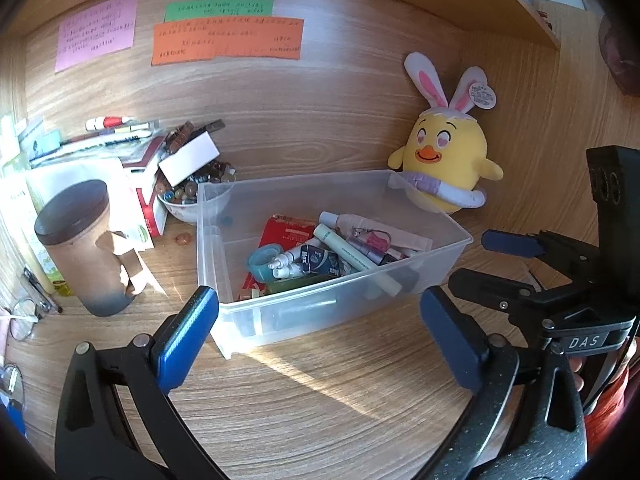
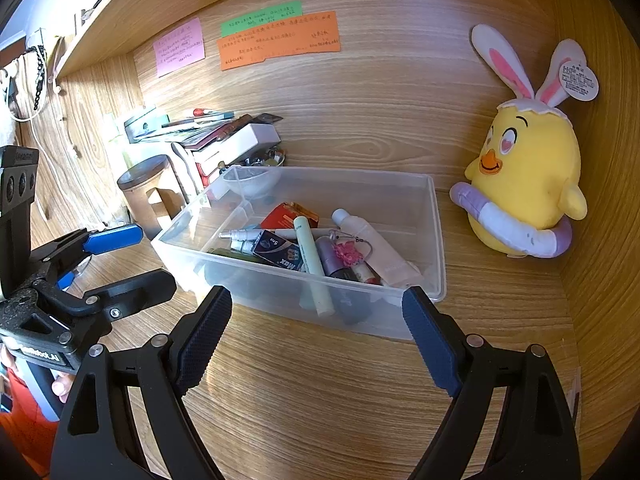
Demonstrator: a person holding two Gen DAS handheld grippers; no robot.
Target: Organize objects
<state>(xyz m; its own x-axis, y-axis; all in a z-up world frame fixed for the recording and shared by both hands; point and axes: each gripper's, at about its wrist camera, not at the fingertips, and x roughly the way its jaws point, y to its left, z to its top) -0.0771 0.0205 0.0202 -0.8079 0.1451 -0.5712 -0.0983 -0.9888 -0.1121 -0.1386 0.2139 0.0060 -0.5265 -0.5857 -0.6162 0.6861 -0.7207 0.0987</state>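
A clear plastic bin (image 1: 452, 258) (image 2: 434, 240) stands on the wooden desk and holds several small items: a pale green tube (image 1: 352, 256) (image 2: 312, 264), a white tube (image 2: 368, 240), a dark Max box (image 1: 324, 262) (image 2: 280, 254), a red packet (image 1: 288, 230) and a tape roll (image 1: 262, 262). My left gripper (image 1: 320, 332) is open and empty just in front of the bin. My right gripper (image 2: 316, 332) is open and empty at the bin's near wall. Each gripper also shows in the other's view: the right one (image 1: 472, 260), the left one (image 2: 140, 256).
A yellow chick plush with rabbit ears (image 1: 448, 160) (image 2: 528, 184) sits behind the bin at the right. A brown lidded canister (image 1: 84, 248) (image 2: 148, 192), a bowl of beads (image 1: 180, 200), stacked boxes and books (image 1: 120, 148) stand at the left. Coloured notes (image 1: 228, 40) hang on the back wall.
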